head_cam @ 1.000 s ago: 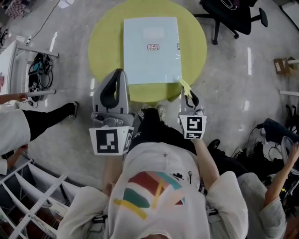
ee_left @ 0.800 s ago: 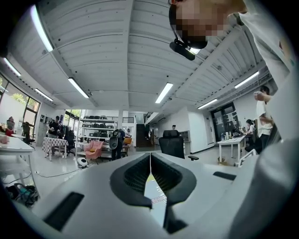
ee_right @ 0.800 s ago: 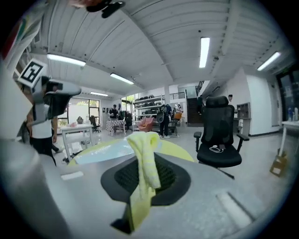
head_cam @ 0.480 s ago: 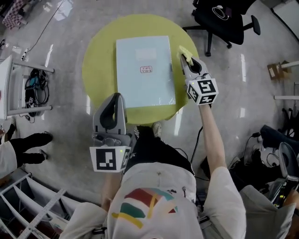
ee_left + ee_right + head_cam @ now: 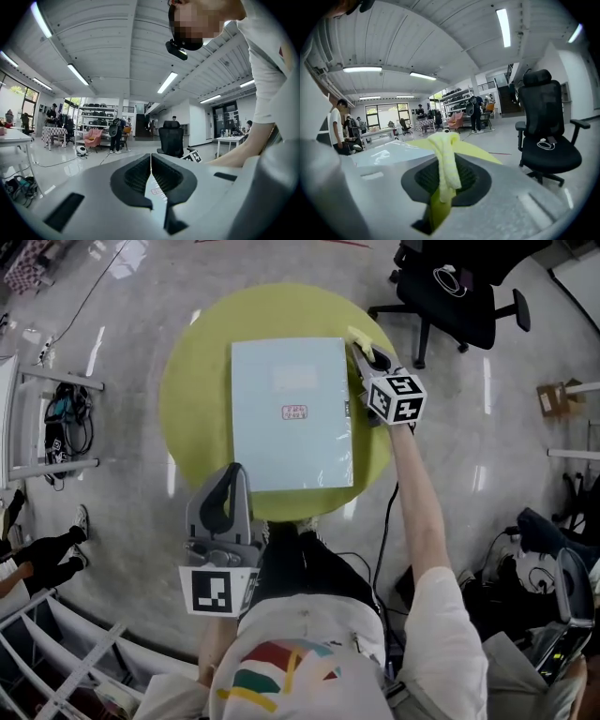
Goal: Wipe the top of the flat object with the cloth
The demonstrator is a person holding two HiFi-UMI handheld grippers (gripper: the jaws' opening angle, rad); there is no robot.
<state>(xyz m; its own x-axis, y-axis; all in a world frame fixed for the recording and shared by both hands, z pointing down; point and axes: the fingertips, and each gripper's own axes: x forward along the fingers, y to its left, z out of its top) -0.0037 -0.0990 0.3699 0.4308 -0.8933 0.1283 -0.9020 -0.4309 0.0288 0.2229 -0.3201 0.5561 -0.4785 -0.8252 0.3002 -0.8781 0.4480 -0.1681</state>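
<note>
The flat object (image 5: 291, 413), pale blue and glossy, lies in the middle of the round yellow counter (image 5: 192, 381). My right claw (image 5: 364, 351) is pinching the yellow cloth (image 5: 446, 159) and sits at the object's far right corner, right at its edge. My left claw (image 5: 232, 479), pressed together on nothing, hovers by the counter's near rim. To wipe well, I'd lay the cloth flat on the top, press lightly, and sweep across in overlapping passes. Steadying the near edge with the left claw should stop any sliding.

Glossy floor (image 5: 122, 521), black chair (image 5: 459, 289), perhaps shelving (image 5: 95, 113)
</note>
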